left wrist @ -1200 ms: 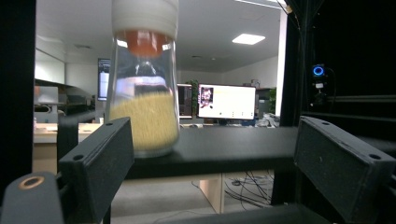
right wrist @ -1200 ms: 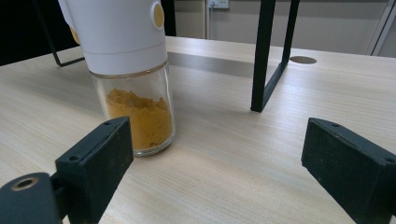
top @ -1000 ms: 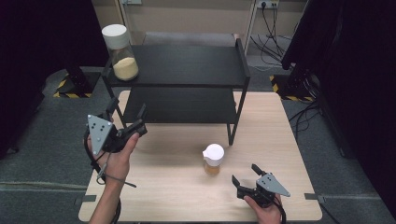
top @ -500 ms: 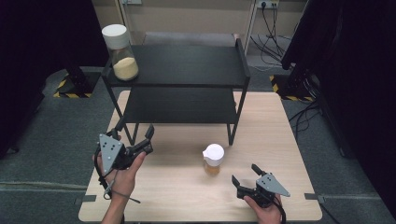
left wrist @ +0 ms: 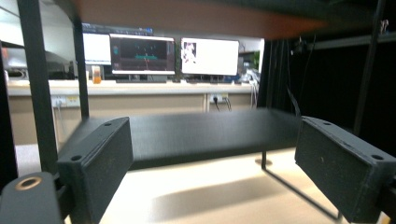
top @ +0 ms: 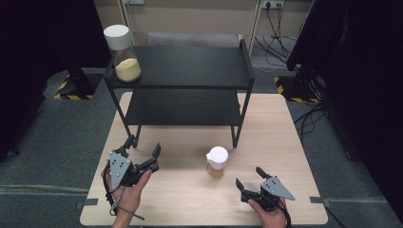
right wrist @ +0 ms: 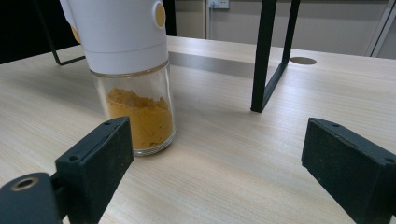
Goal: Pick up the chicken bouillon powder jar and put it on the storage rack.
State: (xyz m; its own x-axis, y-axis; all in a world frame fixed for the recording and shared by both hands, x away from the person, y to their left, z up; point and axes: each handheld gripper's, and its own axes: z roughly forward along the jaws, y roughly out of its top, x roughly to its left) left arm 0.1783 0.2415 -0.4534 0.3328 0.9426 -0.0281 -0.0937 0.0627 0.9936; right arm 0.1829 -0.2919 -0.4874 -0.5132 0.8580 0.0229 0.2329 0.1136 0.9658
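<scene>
The right gripper (top: 250, 180) rests low over the front right part of the wooden table (top: 294, 142), and its jaws stand wide apart with nothing between them. In the right gripper view, the small spice jar (right wrist: 133, 93) is just ahead and to the left of the jaws, not touching them. This jar stands upright, its long axis is vertical and its white cap (top: 217, 155) points up; orange powder fills the lower part. The left gripper (top: 142, 153) is also wide open and holds nothing. It points toward the lower shelf of the black rack (top: 190, 107). A bigger jar (top: 121, 53) stands on the top shelf, at the left corner.
</scene>
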